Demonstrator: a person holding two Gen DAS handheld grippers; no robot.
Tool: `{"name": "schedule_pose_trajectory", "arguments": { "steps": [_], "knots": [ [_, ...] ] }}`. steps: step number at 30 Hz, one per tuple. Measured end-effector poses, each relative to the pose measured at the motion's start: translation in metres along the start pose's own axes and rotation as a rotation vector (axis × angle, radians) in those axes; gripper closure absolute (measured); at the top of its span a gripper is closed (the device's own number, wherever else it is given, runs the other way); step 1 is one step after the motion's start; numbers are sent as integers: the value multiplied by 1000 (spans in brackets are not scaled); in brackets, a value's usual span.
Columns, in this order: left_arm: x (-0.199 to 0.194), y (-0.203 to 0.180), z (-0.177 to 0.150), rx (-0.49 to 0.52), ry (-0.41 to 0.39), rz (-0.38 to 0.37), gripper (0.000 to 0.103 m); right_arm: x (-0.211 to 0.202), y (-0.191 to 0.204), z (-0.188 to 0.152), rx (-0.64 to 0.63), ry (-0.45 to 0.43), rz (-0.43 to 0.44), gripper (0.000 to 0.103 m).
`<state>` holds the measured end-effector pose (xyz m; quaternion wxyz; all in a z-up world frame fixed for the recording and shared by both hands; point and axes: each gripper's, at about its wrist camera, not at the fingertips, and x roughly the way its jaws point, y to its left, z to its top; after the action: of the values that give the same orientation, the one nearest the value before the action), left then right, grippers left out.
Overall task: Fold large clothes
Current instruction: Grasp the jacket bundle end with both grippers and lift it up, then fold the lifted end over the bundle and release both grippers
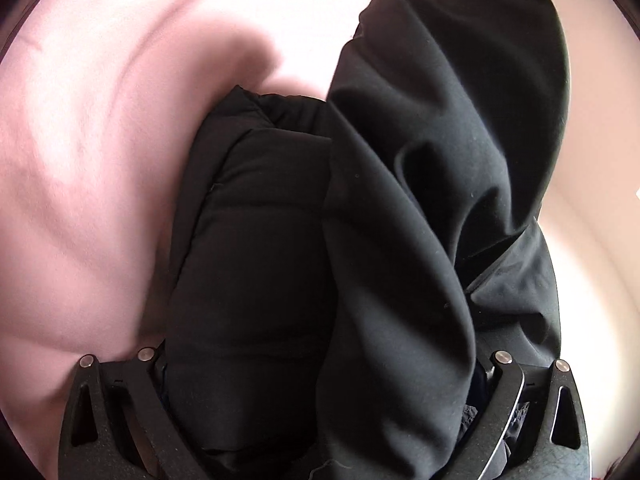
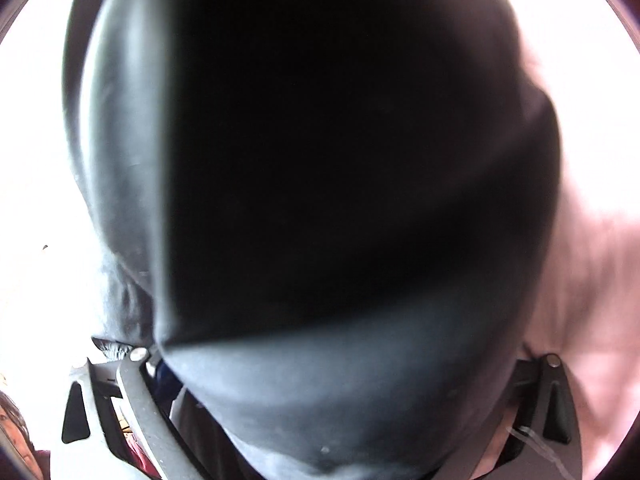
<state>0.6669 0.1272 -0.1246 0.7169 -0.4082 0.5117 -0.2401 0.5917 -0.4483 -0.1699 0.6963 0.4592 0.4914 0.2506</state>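
Note:
A large black garment (image 1: 400, 208) fills the left wrist view, bunched in thick folds that run up from between my left gripper's fingers (image 1: 120, 400). The fingertips are buried in the cloth. The same black garment (image 2: 320, 180) covers nearly the whole right wrist view, close to the lens and blurred. It drapes over my right gripper, whose finger bases (image 2: 136, 400) show at the bottom corners. Both grippers hold the fabric.
A pink sheet-like surface (image 1: 88, 168) lies under the garment on the left; it also shows at the right edge of the right wrist view (image 2: 592, 280). Bright white background lies at left (image 2: 32, 200).

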Motion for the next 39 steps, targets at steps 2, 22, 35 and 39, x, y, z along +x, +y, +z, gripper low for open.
{"name": "schedule_pose_trajectory", "arguments": {
  "steps": [2, 22, 35, 39],
  "knots": [
    [0, -9, -7, -2, -13, -38, 35, 1, 6, -5, 2, -8, 28, 32],
    [-86, -141, -121, 57, -149, -389, 81, -19, 177, -62, -192, -38, 48, 79],
    [-150, -101, -179, 50, -84, -187, 79, -38, 155, -134, -91, -3, 7, 78],
    [-135, -54, -176, 77, -50, -46, 76, -21, 103, -153, -9, -42, -108, 72]
  ]
}}
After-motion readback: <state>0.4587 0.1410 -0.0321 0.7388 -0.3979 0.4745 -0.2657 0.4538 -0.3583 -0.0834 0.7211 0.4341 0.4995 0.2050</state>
